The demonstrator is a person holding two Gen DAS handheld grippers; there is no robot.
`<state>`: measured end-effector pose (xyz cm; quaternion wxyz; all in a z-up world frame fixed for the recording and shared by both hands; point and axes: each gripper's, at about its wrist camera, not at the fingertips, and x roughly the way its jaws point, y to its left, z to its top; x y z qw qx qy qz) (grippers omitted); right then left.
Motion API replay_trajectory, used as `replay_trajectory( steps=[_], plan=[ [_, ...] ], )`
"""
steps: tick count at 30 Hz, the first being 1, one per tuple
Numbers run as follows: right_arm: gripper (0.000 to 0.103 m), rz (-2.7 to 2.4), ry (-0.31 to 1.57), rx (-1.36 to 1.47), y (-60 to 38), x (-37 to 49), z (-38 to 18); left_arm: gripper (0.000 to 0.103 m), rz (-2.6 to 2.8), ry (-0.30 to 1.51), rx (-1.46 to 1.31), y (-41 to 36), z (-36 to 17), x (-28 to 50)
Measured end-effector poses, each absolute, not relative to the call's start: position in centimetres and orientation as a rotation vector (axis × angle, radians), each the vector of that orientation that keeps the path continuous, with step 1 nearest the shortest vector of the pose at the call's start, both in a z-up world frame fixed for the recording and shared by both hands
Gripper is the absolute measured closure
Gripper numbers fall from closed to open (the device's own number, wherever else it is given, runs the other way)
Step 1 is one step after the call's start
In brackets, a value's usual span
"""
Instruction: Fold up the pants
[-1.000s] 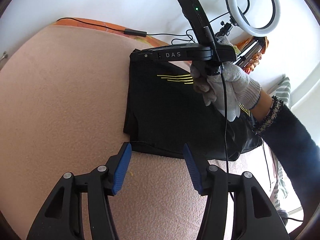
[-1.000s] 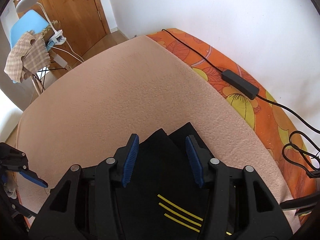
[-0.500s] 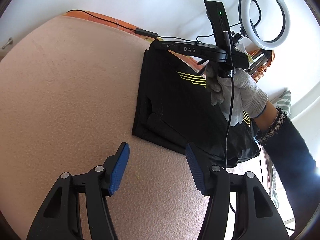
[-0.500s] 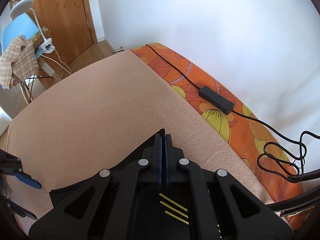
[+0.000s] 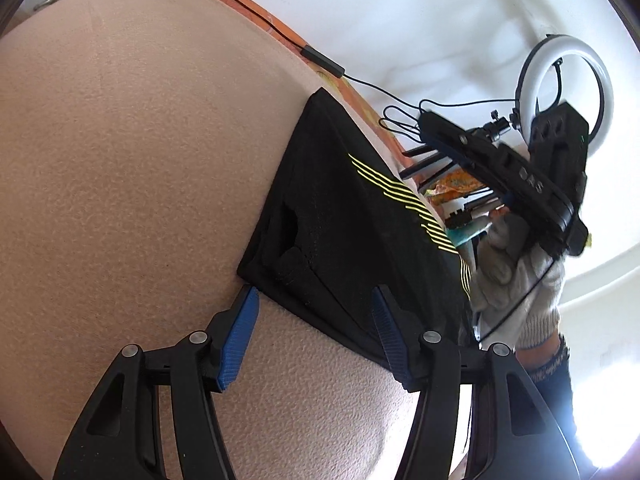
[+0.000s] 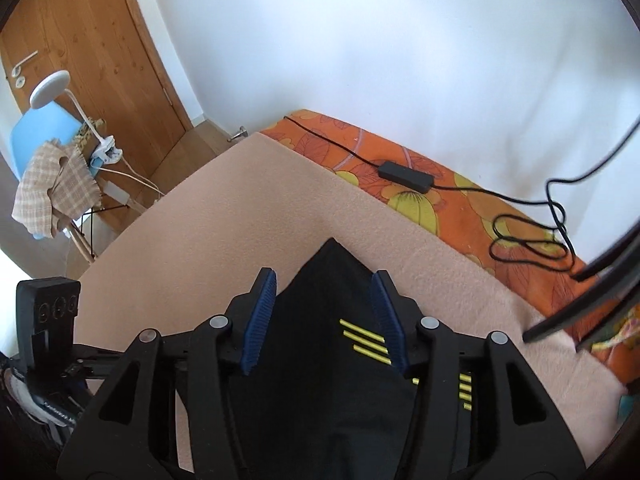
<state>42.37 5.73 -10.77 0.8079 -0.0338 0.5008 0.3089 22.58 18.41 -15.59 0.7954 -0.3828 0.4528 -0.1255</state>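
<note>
The black pants with thin yellow stripes lie folded into a compact rectangle on the peach blanket. My left gripper is open and empty, just in front of the fold's near edge. My right gripper is open and empty, held above the pants near their far corner. In the left wrist view the right gripper is held in a white-gloved hand beyond the pants' right side.
An orange flowered sheet runs along the wall with a black power brick and coiled cable. A ring light stands at the right. A chair with a checked cloth and a wooden door are beyond the bed.
My right gripper shut over the pants, then opened again and lifted away to the right. My left gripper stayed open and swung so the pants sit further right.
</note>
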Motion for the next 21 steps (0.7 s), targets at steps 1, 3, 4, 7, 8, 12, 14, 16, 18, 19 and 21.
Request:
replay_trajectory(
  steps=[1,3,4,7,8,12,14,16,18,19,21],
  plan=[
    [0.050,0.653,1.084,-0.051,5.0,41.7,-10.7,0.045,-0.251,0.966,-0.849,18.4,-15.6,22.6],
    [0.050,0.639,1.126,-0.011,3.6,40.4,-11.0,0.045,-0.210,0.942,-0.905,18.7,-15.9,22.5],
    [0.050,0.639,1.151,0.009,3.0,39.8,-11.3,0.045,-0.191,0.929,-0.930,18.8,-15.9,22.4],
    [0.050,0.630,1.232,0.036,2.3,38.2,-13.1,0.045,-0.124,0.888,-0.930,18.1,-15.7,22.1],
    [0.050,0.617,1.253,0.022,2.3,37.8,-13.9,0.045,-0.107,0.877,-0.890,17.6,-15.4,22.1],
    [0.050,0.583,1.337,0.059,1.8,36.9,-16.9,0.050,-0.081,0.814,-0.789,16.6,-15.3,22.3],
    [0.049,0.581,1.331,0.080,1.7,36.6,-17.2,0.068,-0.080,0.809,-0.819,16.9,-15.8,22.6],
    [0.047,0.577,1.341,0.103,1.5,36.5,-17.3,0.092,-0.096,0.821,-0.830,16.9,-16.3,22.6],
    [0.046,0.575,1.358,0.131,1.3,36.7,-17.4,0.095,-0.119,0.804,-0.787,16.6,-15.7,22.2],
    [0.046,0.575,1.365,0.133,1.4,36.8,-17.3,0.095,-0.134,0.788,-0.755,16.5,-15.3,22.0],
    [0.046,0.575,1.370,0.138,1.4,37.1,-17.0,0.095,-0.164,0.758,-0.691,16.0,-14.3,21.7]
  ],
)
